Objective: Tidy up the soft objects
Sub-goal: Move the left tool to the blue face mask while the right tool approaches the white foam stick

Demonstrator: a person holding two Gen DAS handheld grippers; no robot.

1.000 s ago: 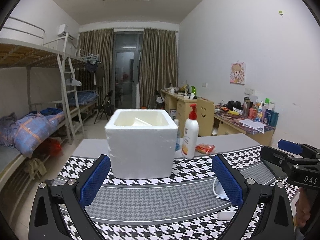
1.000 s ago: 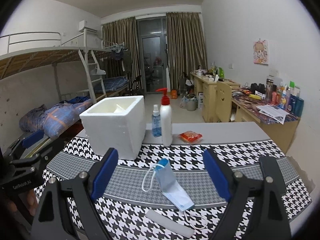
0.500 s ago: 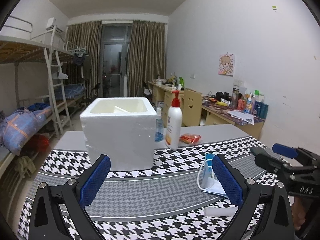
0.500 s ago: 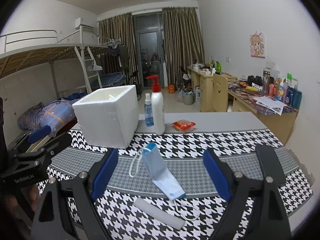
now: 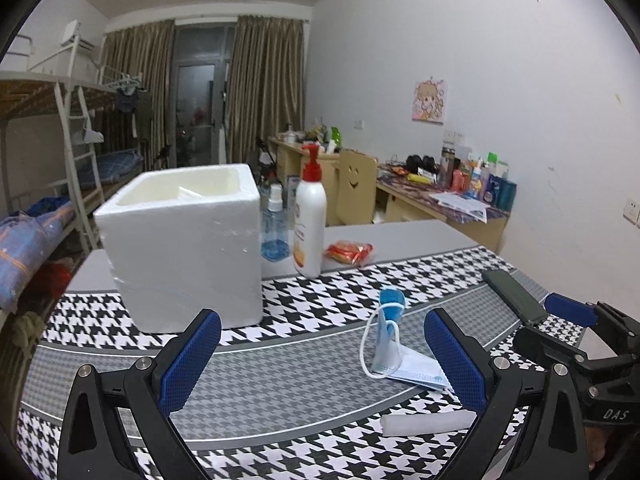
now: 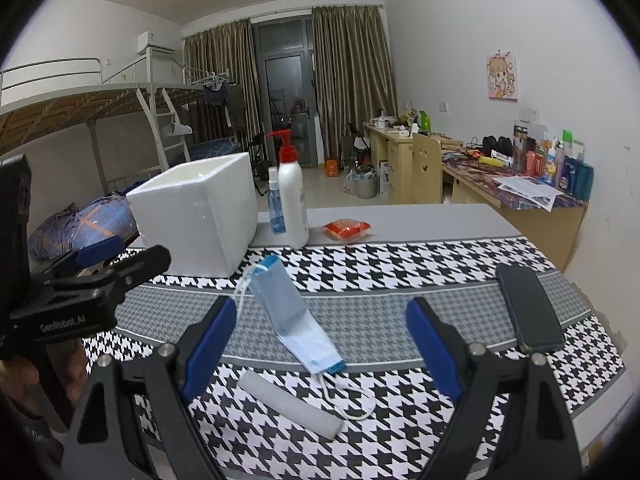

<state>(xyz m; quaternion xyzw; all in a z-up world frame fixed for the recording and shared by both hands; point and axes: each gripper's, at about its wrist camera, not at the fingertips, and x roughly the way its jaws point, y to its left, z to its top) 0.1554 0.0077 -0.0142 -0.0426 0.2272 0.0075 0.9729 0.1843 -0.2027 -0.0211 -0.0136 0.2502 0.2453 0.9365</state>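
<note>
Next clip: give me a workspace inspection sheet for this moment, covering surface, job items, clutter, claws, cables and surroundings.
Surface: table under a houndstooth cloth.
Job's things: blue face mask lying partly folded up; grey-white roll in front of it; open white foam box at the back left.
Clutter: pump bottle, small blue spray bottle, red snack packet, dark phone.
Claws: left claw open, empty; right claw open, empty, mask and roll ahead of it.
Cables: nothing seen.
Surroundings: bunk bed, curtains, cluttered desks.
</note>
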